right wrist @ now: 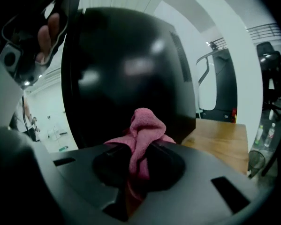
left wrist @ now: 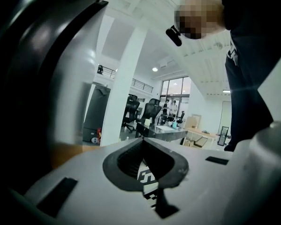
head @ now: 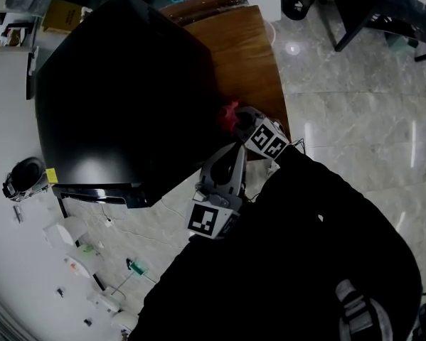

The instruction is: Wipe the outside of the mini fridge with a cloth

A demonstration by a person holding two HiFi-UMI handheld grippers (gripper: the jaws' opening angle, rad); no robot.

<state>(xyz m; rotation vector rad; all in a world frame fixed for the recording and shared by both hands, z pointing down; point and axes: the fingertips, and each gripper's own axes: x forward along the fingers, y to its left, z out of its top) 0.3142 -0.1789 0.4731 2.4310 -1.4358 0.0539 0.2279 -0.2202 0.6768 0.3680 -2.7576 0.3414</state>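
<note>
- The right claw (right wrist: 139,161) is clenched on a bunched pink cloth (right wrist: 142,125), with the wad poking out front.
- The black mini fridge (right wrist: 126,69) sits dead ahead of the cloth and really close, though actual contact is hard to call.
- The left claw (left wrist: 142,146) is pinched closed on nothing and aimed upward, away from the fridge.

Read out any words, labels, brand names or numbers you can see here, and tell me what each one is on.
No text can be read in any view.
Yellow sticker by the mini fridge corner: too small to read.
Square markers on the two cubes: black-and-white patterns, no words.
Pink cloth: no label shows.
</note>
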